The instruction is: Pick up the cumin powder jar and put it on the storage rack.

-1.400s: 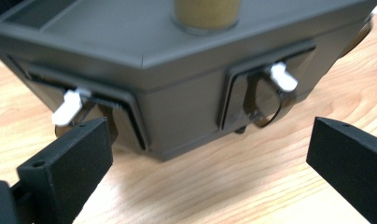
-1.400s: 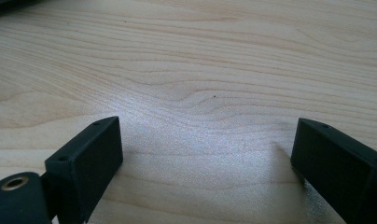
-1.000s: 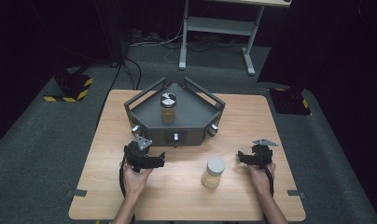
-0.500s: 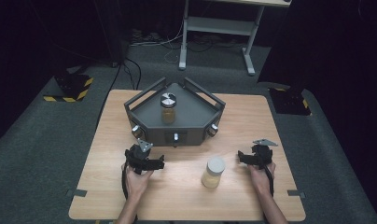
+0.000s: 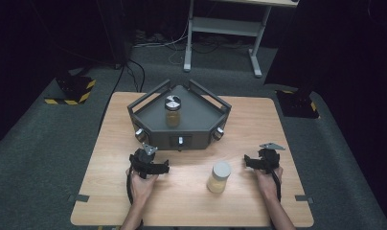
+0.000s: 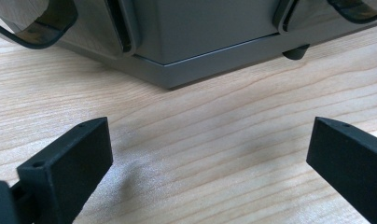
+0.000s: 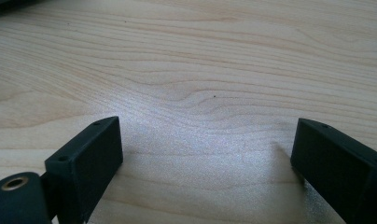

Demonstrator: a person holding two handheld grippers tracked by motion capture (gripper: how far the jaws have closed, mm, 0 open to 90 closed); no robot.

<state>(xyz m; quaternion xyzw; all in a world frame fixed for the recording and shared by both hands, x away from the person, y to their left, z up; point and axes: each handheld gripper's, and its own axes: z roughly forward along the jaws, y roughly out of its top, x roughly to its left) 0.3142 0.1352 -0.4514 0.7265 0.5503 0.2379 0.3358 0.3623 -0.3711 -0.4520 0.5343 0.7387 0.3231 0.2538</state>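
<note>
Bare table [image 5: 182, 201] between both tools, jar [image 5: 219, 177] near right tool [image 5: 251, 163], grey machine [image 5: 179, 117] ahead

Light wood table [image 5: 191, 201] sits on dark grey carpet [image 5: 38, 158]. Surroundings mostly black, walls not readable. Behind the table: white metal stand [image 5: 225, 28] with cables [image 5: 163, 40] bunched on the floor at its feet. Two yellow-black striped floor bases, one back left [image 5: 72, 91], one back right [image 5: 299, 103]. Overhead light, glare on the tabletop.
</note>
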